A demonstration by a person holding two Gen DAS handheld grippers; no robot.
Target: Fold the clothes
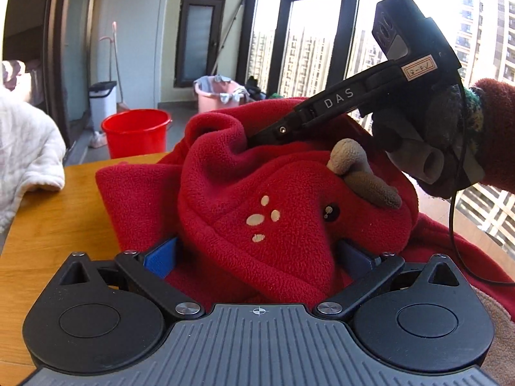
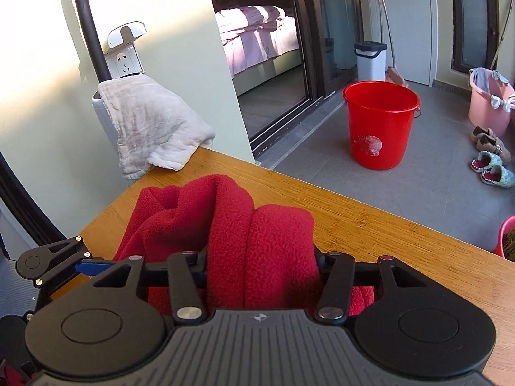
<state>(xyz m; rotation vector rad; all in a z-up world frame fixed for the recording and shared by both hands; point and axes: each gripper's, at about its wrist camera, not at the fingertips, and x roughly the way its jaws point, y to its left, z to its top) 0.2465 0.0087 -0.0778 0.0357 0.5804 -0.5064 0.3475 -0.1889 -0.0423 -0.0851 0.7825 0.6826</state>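
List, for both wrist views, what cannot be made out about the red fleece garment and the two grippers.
- Right gripper, right wrist view: fingertips buried in bunched red fleece garment; pad contact hidden.
- Left gripper, left wrist view: blue pads half covered by the hood; grip unclear.
- Garment's full shape: cut off by the left view's right and lower edges.
- Table under the garment: hidden by fabric.

Bright daylight, low and warm, entering through tall windows (image 1: 322, 32); glass blown out to near white, towers beyond hazy. Sunlit patches on wooden table (image 2: 370, 225) and pale wall (image 2: 38, 48), with soft shadows. Strong fisheye bending at edges, dark corner vignetting. Sharp overall, no motion blur.
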